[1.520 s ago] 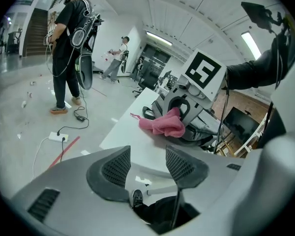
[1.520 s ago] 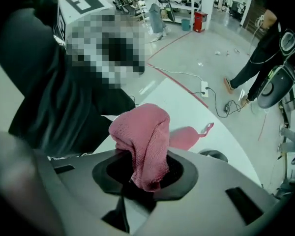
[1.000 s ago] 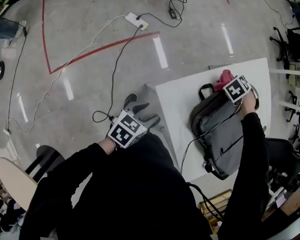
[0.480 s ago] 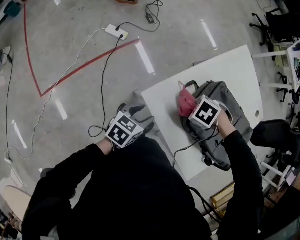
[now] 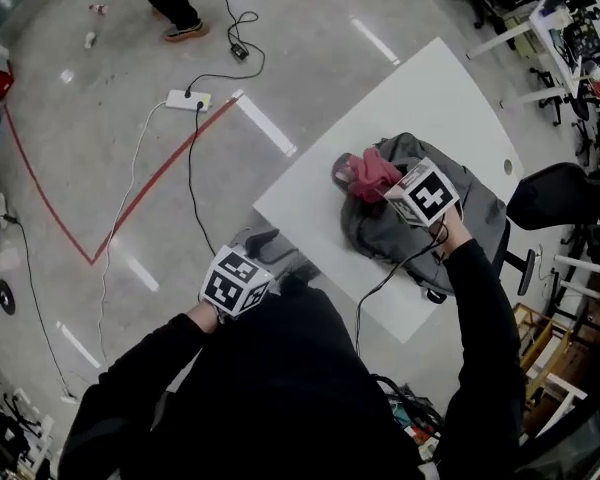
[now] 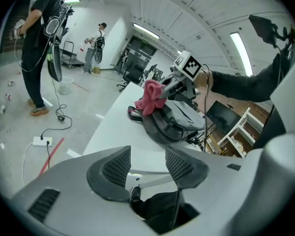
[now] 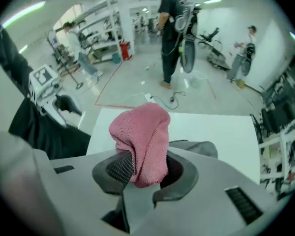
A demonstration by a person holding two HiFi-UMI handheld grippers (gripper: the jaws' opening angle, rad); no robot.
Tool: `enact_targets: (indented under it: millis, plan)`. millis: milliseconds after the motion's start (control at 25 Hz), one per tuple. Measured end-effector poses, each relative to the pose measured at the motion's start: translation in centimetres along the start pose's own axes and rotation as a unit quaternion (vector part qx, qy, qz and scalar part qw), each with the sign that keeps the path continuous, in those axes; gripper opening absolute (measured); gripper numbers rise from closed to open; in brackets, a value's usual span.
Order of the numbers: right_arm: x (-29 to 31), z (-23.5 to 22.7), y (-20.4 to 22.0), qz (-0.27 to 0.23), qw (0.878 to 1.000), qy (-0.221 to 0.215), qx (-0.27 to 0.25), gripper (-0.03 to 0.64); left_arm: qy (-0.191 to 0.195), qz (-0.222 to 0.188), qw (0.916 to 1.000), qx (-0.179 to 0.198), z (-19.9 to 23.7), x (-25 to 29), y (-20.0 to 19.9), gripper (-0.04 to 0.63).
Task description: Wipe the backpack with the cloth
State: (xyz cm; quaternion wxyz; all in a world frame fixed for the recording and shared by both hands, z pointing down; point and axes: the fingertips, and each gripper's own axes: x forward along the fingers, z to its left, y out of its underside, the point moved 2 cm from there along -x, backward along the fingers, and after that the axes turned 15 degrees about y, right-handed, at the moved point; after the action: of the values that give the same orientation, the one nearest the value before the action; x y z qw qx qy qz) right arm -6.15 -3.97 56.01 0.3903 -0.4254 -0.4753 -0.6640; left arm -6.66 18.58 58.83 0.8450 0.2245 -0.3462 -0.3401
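On table (image 5: 310, 183), right tongs (image 7: 146, 170) clamping cloth (image 5: 372, 171) slid along backpack (image 5: 460, 213); left tongs (image 6: 148, 165) gape.

The left gripper (image 6: 146, 162) has its jaws apart and empty. Far ahead of it, the right gripper (image 6: 164, 92) holds a pink cloth (image 6: 150, 97) at a grey backpack (image 6: 179, 121) on the white table (image 6: 110, 132).

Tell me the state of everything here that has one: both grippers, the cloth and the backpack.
cloth: bunched, pinched between jaws.
right gripper: shut on the cloth.
left gripper: open, empty.
backpack: lying flat on the table.
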Motion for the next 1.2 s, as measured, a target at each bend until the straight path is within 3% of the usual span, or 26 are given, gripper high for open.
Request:
enact_targets:
  millis: [120, 240, 440, 560, 640, 720, 840, 880, 1000, 1200]
  plan:
    - [-3.6, -5.1, 1.6, -0.081, 0.989, 0.036, 0.120, 0.117, 0.025, 0.018, 0.9995, 0.007, -1.3, 0.5, -0.4, 0.236]
    - [-8.9, -10.0, 6.9, -0.131, 0.970, 0.126, 0.164, 0.117, 0.034, 0.029, 0.9985, 0.030, -2.0, 1.4, -2.3, 0.236]
    - [-18.6, -19.4, 19.9, -0.146, 0.932, 0.256, 0.213, 0.117, 0.035, -0.014, 0.9992, 0.014, -4.6, 7.2, -7.2, 0.236]
    - [-22.9, -22.7, 27.2, -0.140, 0.905, 0.321, 0.241, 0.117, 0.035, 0.002, 0.9993, 0.014, -5.5, 10.3, -9.4, 0.236]
    - [-23.3, -24.0, 31.9, -0.119, 0.901, 0.339, 0.244, 0.117, 0.031, 0.017, 0.9994, 0.005, -5.9, 12.7, -10.3, 0.236]
    - [-21.8, -24.6, 36.0, -0.104, 0.906, 0.329, 0.244, 0.117, 0.015, 0.039, 0.9991, -0.004, -6.2, 15.4, -10.1, 0.236]
    - [-17.4, -23.6, 39.7, -0.105, 0.925, 0.280, 0.235, 0.117, -0.035, 0.080, 0.9962, -0.001, -5.7, 18.1, -8.6, 0.235]
    - [-16.0, -22.6, 40.3, -0.111, 0.932, 0.257, 0.228, 0.117, -0.055, 0.087, 0.9947, 0.003, -5.1, 18.5, -8.3, 0.200]
    - [-13.8, -18.0, 42.1, -0.148, 0.952, 0.174, 0.204, 0.117, -0.089, 0.075, 0.9932, -0.011, -3.8, 19.7, -9.2, 0.161]
    - [-14.4, -6.8, 44.5, -0.215, 0.960, 0.071, 0.164, 0.117, -0.132, 0.065, 0.9888, -0.023, -2.7, 21.7, -11.4, 0.133]
